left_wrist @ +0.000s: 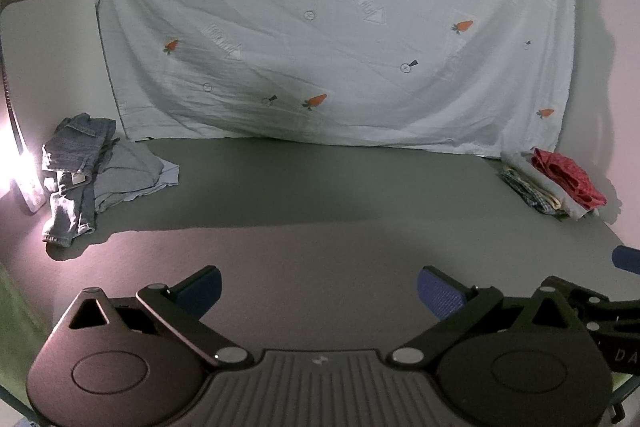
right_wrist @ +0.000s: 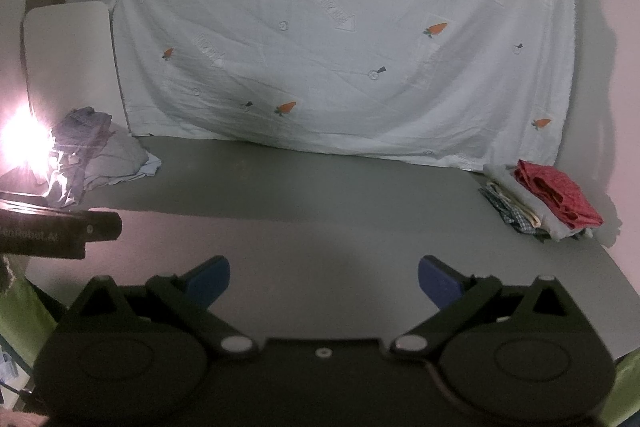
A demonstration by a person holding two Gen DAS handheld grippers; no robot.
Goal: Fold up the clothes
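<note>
A rumpled heap of blue denim jeans and pale grey-blue garments (left_wrist: 86,167) is lying unfolded at the far left corner of the flat grey table (left_wrist: 320,195), while a squared-off stack of folded cloth topped by a red patterned piece (left_wrist: 560,183) is sitting at the far right corner, well apart from it. So some clothes are already lying folded and others are not, and the middle of the table between them is lying bare. The left gripper (left_wrist: 318,291) is hovering low over the near edge with its 2 blue-padded jaws spread wide and nothing between them; the right gripper (right_wrist: 324,281) is hovering beside it, likewise spread wide and gripping nothing. If another garment is being taken up, it would pay to pinch 1 piece alone at a hem or waistband, not the whole heap, and to spread it flat in the bare middle. A bright lamp (right_wrist: 16,143) is glaring over the heap, so in the right wrist view it is probably hard to tell where 1 garment ends. Behind everything a white sheet printed with orange carrots (left_wrist: 320,27) is hanging.
</note>
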